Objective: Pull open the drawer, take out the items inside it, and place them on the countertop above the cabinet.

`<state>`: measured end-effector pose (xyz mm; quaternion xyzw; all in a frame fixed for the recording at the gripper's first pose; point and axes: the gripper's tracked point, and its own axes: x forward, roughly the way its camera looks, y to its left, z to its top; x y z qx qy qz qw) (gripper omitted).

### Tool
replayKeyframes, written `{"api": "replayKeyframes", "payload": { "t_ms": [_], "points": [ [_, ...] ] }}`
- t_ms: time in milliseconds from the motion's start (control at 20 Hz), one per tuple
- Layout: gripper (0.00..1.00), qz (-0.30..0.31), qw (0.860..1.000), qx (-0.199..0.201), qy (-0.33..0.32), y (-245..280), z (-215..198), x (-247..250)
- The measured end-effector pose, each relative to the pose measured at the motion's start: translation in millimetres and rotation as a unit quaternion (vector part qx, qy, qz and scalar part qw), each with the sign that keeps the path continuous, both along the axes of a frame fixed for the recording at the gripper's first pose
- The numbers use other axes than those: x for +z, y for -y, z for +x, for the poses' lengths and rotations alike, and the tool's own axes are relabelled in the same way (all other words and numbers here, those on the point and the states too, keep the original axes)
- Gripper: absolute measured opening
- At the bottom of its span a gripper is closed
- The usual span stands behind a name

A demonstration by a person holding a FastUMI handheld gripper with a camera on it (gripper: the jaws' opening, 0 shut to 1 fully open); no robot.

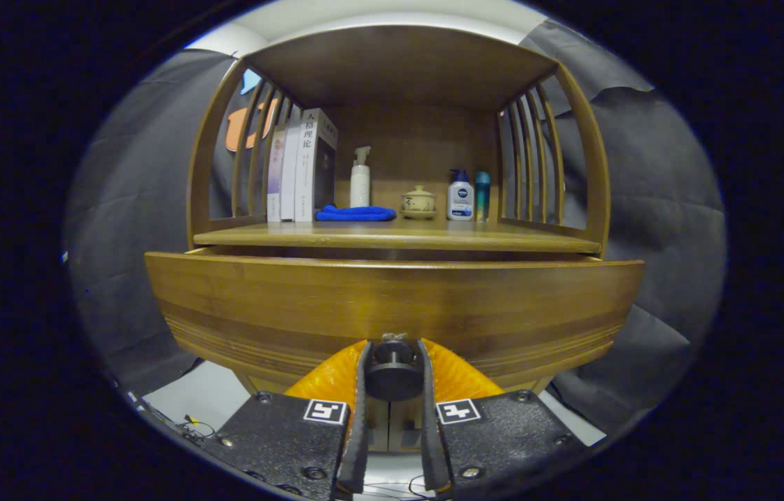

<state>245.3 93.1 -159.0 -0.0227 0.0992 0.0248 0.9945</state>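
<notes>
While the knob (393, 372) is pinched between both fingers, the gripper (393, 362) is seen clamped on it, pointed straight at the drawer (392, 306). A dark gap is left between the drawer's top edge and the countertop (398, 236). Bare room is seen along the countertop's front edge; books (300, 170), cloth (355, 213), bottles (461, 197) and a pot (419, 202) are kept further back.

dim, sharp centre, strong fisheye bending at edges.
</notes>
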Motion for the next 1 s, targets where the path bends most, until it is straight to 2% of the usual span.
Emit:
{"api": "replayKeyframes", "payload": {
  "t_ms": [250, 1000],
  "points": [
    [0.34, 0.006, 1.000, 0.002, 0.003, 2, -36, -3],
    [0.34, 0.015, 1.000, 0.016, -0.019, 5, -105, -20]
  ]
}}
